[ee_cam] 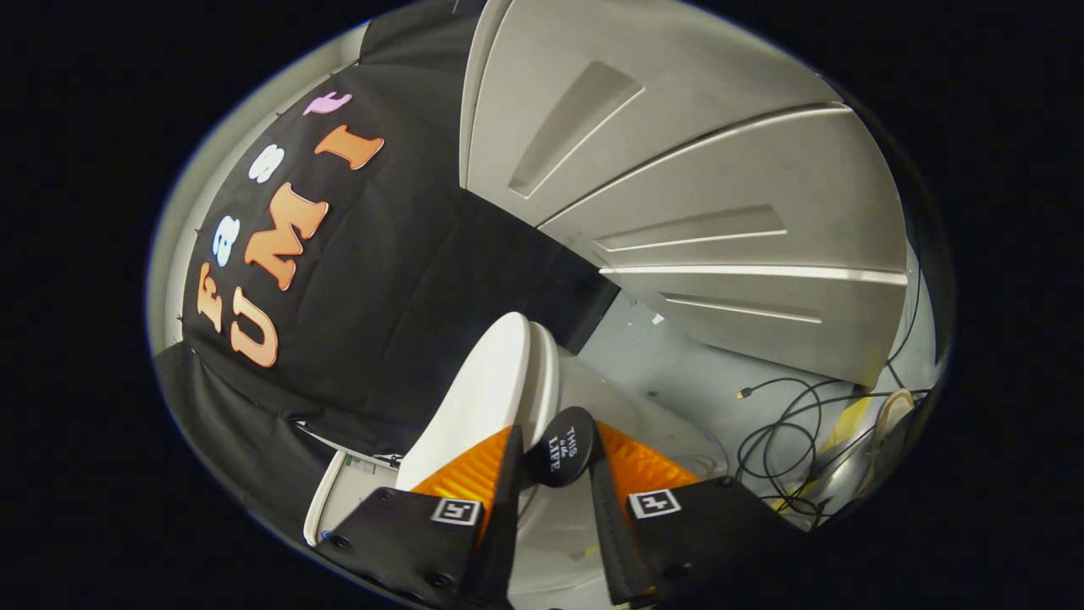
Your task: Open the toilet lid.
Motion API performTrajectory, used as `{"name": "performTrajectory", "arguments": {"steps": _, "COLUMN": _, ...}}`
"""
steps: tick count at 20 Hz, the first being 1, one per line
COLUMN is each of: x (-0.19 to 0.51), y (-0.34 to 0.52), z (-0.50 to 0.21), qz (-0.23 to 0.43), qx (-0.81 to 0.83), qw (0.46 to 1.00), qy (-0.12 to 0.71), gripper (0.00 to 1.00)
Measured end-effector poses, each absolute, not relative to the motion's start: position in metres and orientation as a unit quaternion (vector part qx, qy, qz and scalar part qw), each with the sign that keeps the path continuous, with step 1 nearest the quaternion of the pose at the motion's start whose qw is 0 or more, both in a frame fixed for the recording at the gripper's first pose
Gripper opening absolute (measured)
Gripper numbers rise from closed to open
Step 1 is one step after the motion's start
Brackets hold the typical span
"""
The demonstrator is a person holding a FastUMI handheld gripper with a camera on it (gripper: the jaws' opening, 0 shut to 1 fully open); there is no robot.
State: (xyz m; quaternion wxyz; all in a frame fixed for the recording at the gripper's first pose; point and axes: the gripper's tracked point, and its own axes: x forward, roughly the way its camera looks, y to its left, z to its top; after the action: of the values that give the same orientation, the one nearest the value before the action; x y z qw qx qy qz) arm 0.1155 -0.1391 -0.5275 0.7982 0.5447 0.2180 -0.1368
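The white toilet lid (474, 398) is lifted off the seat (544, 373) and stands tilted, its top face turned toward the black cloth wall. A round black tab (561, 462) with white writing sticks out from the lid's edge. My gripper (555, 434) is shut on this tab, one finger pressing each side of it. The seat's rim and part of the white bowl (627, 407) show just beyond the right finger. The white tank (339, 500) is beside the left finger, below the lid.
White panelled doors (677, 169) rise beyond the toilet. On the pale floor (677, 356) to the right lie tangled black cables (788, 432), a strip of yellow tape (847, 424) and a tape roll (893, 411). The black cloth wall (381, 280) hangs close behind the tank.
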Motion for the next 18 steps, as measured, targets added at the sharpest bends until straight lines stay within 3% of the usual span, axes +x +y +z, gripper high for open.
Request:
{"name": "performTrajectory", "arguments": {"steps": 1, "x": 0.115, "y": -0.142, "z": -0.527, "qz": -0.139, "qx": 0.536, "qw": 0.805, "qy": 0.214, "gripper": 0.38}}
{"name": "performTrajectory", "arguments": {"steps": 2, "x": 0.115, "y": -0.143, "z": -0.527, "qz": -0.141, "qx": 0.523, "qw": 0.814, "qy": 0.209, "gripper": 0.36}}
{"name": "performTrajectory", "arguments": {"steps": 3, "x": 0.119, "y": -0.146, "z": -0.530, "qz": -0.146, "qx": 0.512, "qw": 0.820, "qy": 0.209, "gripper": 0.28}}
{"name": "performTrajectory", "arguments": {"steps": 5, "x": 0.122, "y": -0.151, "z": -0.526, "qz": -0.155, "qx": 0.505, "qw": 0.824, "qy": 0.204, "gripper": 0.28}}
{"name": "performTrajectory", "arguments": {"steps": 7, "x": 0.121, "y": -0.150, "z": -0.523, "qz": -0.168, "qx": 0.506, "qw": 0.821, "qy": 0.201, "gripper": 0.13}}
{"name": "performTrajectory", "arguments": {"steps": 11, "x": 0.117, "y": -0.144, "z": -0.523, "qz": -0.170, "qx": 0.550, "qw": 0.795, "qy": 0.193, "gripper": 0.08}}
{"name": "performTrajectory", "arguments": {"steps": 18, "x": 0.134, "y": -0.155, "z": -0.492, "qz": -0.171, "qx": 0.529, "qw": 0.818, "qy": 0.146, "gripper": 0.08}}
